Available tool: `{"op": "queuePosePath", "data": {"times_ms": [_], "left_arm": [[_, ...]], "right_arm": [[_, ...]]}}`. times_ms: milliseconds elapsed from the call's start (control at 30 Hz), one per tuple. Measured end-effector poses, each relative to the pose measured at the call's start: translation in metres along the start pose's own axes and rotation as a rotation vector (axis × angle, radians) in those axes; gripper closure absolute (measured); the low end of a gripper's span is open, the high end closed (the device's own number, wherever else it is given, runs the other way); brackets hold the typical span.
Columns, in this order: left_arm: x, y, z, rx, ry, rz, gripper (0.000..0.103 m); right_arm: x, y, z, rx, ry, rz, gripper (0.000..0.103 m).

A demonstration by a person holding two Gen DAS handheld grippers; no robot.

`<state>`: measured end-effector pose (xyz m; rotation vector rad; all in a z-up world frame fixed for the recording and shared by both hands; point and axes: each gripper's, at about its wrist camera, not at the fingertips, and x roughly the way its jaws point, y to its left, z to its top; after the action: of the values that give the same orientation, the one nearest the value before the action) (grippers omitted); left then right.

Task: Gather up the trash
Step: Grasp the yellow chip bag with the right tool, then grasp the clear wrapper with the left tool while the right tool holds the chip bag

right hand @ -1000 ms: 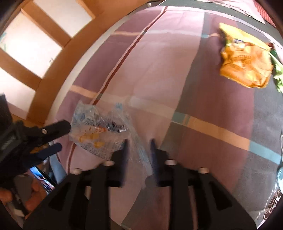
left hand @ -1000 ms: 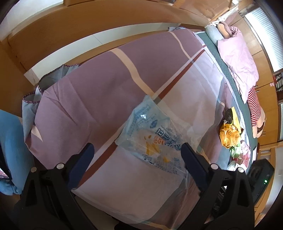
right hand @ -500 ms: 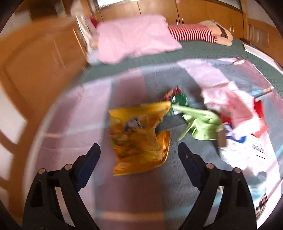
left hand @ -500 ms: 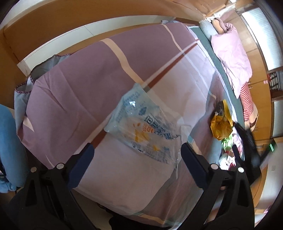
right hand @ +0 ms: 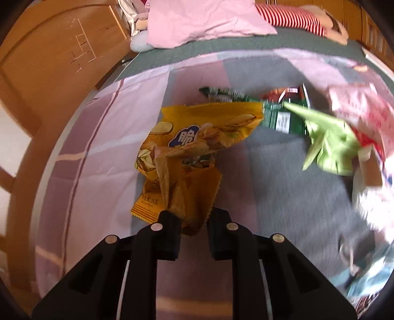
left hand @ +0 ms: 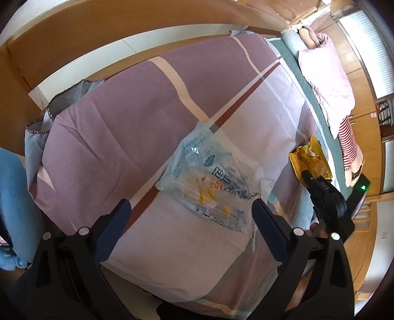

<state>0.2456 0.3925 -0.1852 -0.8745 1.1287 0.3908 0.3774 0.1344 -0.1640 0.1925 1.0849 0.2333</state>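
My right tongs point(right hand: 194, 217), spread wide half a second ago, now pinch the yellow chip bag point(right hand: 189, 152) mid-bed point(right hand: 98, 147): first trash secured. My left tongs point(left hand: 189, 226) stay spread over the clear plastic bag point(left hand: 211, 182) near the bed's foot edge.

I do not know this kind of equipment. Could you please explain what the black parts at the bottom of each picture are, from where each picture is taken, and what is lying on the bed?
The black parts are two handheld claws; a person carries one in each hand. Each claw has a wide-angle camera looking forward along its two fingers, so each picture is that claw's own view.

In the left view, the left claw is open above a bed with a purple striped bedcover. A clear plastic bag with blue and orange print lies flat on it, not held. The right claw appears at the right edge.

In the right view, the right claw is shut on the lower end of a yellow chip bag. Beyond it lie a dark green wrapper, a crumpled light green wrapper and a pink and red wrapper. A pink pillow lies at the far end.
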Motion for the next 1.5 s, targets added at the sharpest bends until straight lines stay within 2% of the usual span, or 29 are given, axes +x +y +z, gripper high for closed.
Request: {"op": "queuePosePath", "data": {"times_ms": [267, 433, 633, 833, 1200, 1333, 1400, 1467, 1500], "left_arm": [[0.007, 0.001, 0.002, -0.023, 0.004, 0.016, 0.005], [0.009, 0.002, 0.001, -0.022, 0.008, 0.02, 0.005], [0.009, 0.009, 0.004, -0.044, 0.007, 0.022, 0.005], [0.011, 0.011, 0.003, -0.041, 0.006, 0.033, 0.005], [0.013, 0.009, 0.001, -0.031, 0.016, 0.034, 0.005], [0.013, 0.009, 0.001, -0.031, 0.017, 0.033, 0.005], [0.013, 0.009, 0.0, -0.032, 0.018, 0.033, 0.005], [0.013, 0.009, 0.0, -0.031, 0.018, 0.032, 0.005], [0.014, 0.008, 0.0, -0.029, 0.019, 0.032, 0.005]], "right_arm": [[-0.042, 0.001, -0.031, 0.009, 0.073, 0.083, 0.085], [-0.071, -0.002, -0.057, -0.044, 0.099, 0.113, 0.085], [-0.084, -0.002, -0.081, -0.146, 0.134, 0.061, 0.085], [-0.075, -0.001, -0.085, -0.177, 0.163, 0.023, 0.085], [-0.067, -0.007, -0.083, -0.146, 0.197, 0.003, 0.083], [-0.065, -0.014, -0.081, -0.103, 0.206, -0.016, 0.06], [-0.068, -0.016, -0.076, -0.091, 0.184, -0.005, 0.053], [-0.071, -0.016, -0.071, -0.094, 0.146, -0.017, 0.033], [-0.072, -0.015, -0.068, -0.098, 0.128, -0.031, 0.031]]}}
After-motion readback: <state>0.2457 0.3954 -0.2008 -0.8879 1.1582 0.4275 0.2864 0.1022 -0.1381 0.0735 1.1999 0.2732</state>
